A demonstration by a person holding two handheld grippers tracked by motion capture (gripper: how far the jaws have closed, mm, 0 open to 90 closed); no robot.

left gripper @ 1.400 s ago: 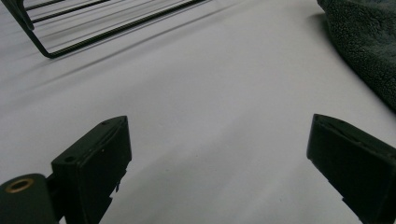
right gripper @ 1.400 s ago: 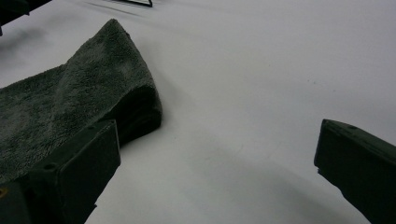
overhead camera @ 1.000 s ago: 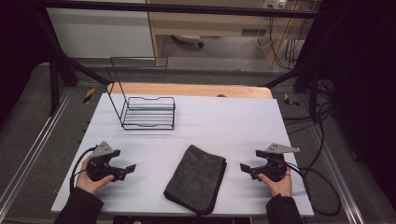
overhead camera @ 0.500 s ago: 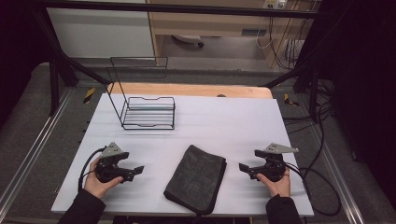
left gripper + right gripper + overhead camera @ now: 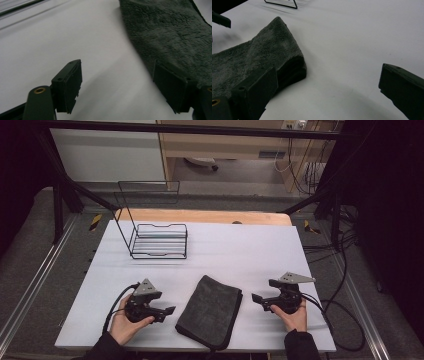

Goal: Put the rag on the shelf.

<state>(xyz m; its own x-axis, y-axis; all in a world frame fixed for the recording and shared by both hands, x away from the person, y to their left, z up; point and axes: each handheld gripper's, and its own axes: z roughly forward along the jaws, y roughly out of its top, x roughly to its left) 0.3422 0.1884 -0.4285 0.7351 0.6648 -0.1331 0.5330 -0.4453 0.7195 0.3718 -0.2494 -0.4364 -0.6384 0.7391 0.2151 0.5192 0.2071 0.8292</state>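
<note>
The high view is evenly lit from above: the white counter (image 5: 250,255) is bright, the room around it falls off to near black. Shadows are soft and short, as under the rack (image 5: 159,240). No glare. The picture is a little soft and grainy. In the gripper views the near fingers (image 5: 67,87) are dark and blurred, and the towel (image 5: 172,32) shows its nap fairly clearly.

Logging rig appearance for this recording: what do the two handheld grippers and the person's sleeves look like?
Both the left gripper and right gripper are black, each with two flat rectangular jaws, a grey three-cornered plate on top and a black cable trailing off. Brass-coloured screw holes show near the jaw bases in the gripper views. The sleeves are dark.
</note>
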